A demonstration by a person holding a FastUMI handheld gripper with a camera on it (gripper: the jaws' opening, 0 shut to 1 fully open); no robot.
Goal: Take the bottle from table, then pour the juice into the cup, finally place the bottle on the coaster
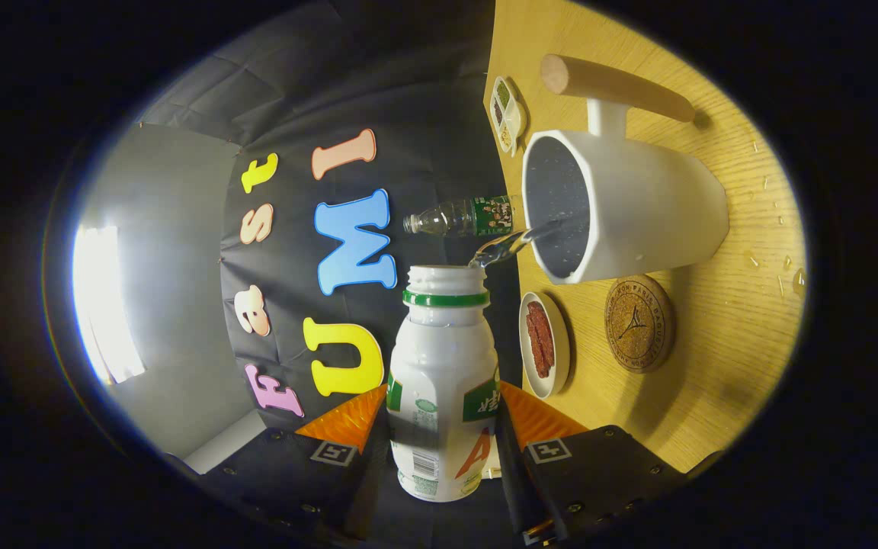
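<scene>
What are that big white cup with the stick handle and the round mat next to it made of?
The cup, into which the gripper, shut on the bottle, is pouring, looks like glazed ceramic: smooth white outside, dark speckled inside. Its handle seems plain wood, pale and matte. The coaster looks like cork: brown, grainy, with a stamped design.

Bottle [443, 381] base is cut off between the gripper [443, 415] fingers, which are pressed on its sides. Small clear bottle [460, 219] at 12 o'clock: label too small to tell.

Tool [443, 427] grips tilted bottle [443, 381], liquid streaming into cup [622, 206].
</scene>
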